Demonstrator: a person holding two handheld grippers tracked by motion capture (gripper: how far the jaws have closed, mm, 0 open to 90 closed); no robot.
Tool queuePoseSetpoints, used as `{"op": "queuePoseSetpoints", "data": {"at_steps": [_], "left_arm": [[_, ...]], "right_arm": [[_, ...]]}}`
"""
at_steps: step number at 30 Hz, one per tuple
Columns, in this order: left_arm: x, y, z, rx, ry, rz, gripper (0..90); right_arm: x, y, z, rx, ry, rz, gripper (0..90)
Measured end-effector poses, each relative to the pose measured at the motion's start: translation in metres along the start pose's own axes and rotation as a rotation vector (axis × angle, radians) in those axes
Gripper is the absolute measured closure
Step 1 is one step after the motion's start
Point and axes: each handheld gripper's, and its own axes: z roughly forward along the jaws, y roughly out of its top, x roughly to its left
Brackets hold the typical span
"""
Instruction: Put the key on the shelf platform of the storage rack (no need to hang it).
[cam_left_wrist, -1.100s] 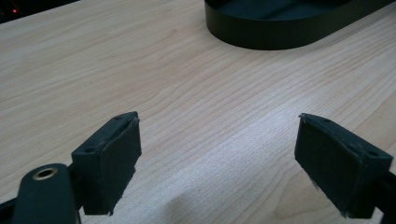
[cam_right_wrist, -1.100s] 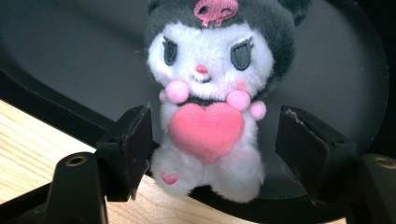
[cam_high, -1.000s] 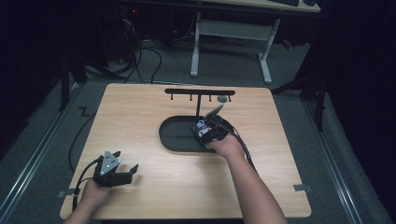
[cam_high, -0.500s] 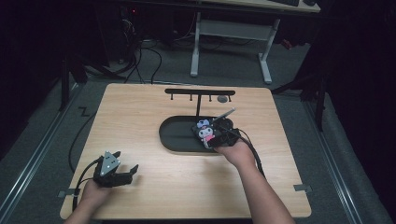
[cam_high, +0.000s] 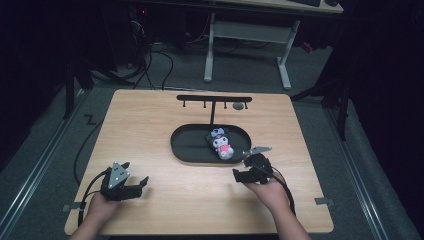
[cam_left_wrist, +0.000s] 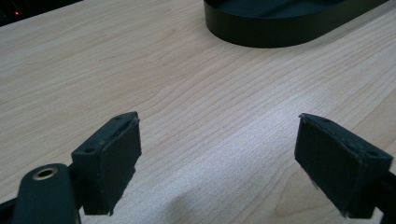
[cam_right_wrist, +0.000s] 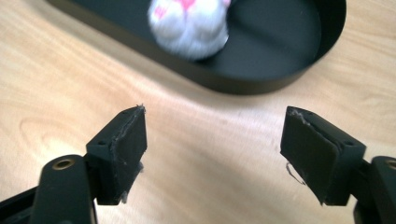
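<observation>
A small plush toy (cam_high: 221, 143) with a dark hood, white face and pink body lies in the right half of a black oval tray (cam_high: 190, 145) at the table's middle. In the right gripper view the plush toy (cam_right_wrist: 189, 21) rests inside the tray (cam_right_wrist: 275, 79) just ahead of the jaws. My right gripper (cam_high: 241, 174) sits on the wood just in front of the tray's right end, open and holding nothing. My left gripper (cam_high: 141, 185) rests at the front left of the table, open, its jaws wide over bare wood (cam_left_wrist: 210, 135).
A black T-shaped hook rack (cam_high: 214, 101) stands behind the tray, with a small grey round object (cam_high: 238, 106) near its right end. Cables trail from both grippers. A white-legged desk (cam_high: 245, 30) stands on the floor beyond the table.
My right gripper let go of the plush toy in the tray and drew back toward the front edge, now open. The left gripper stayed put.
</observation>
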Motion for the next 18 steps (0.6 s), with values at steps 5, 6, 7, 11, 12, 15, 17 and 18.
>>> {"op": "queuePoseSetpoints", "data": {"at_steps": [5, 6, 7, 11, 12, 15, 17, 18], "left_arm": [[0.000, 0.000, 0.000, 0.002, -0.001, 0.001, 15.4], [0.000, 0.000, 0.000, 0.001, 0.000, 0.002, 15.4], [0.000, 0.000, 0.000, 0.001, 0.000, 0.003, 15.4], [-0.001, 0.000, 0.001, 0.003, 0.001, 0.004, 15.4], [-0.001, 0.000, 0.001, 0.003, 0.002, 0.003, 15.4], [-0.001, 0.000, 0.001, 0.006, 0.008, 0.007, 15.4], [-0.001, 0.000, 0.000, 0.001, 0.011, 0.007, 15.4], [-0.001, 0.000, 0.000, 0.001, 0.012, 0.006, 15.4]], "right_arm": [[0.002, -0.036, -0.004, -0.106, -0.005, 0.026, 19.5], [0.002, -0.042, -0.005, -0.124, -0.006, 0.033, 19.5], [0.002, -0.049, -0.005, -0.142, -0.009, 0.041, 19.5], [0.001, -0.076, -0.009, -0.228, -0.024, 0.062, 18.1], [0.001, -0.082, -0.010, -0.251, -0.026, 0.069, 18.3], [-0.001, -0.092, -0.016, -0.273, 0.015, 0.103, 17.7], [-0.001, -0.092, -0.020, -0.303, -0.023, 0.086, 17.7], [-0.002, -0.092, -0.021, -0.312, -0.025, 0.090, 17.7]]}}
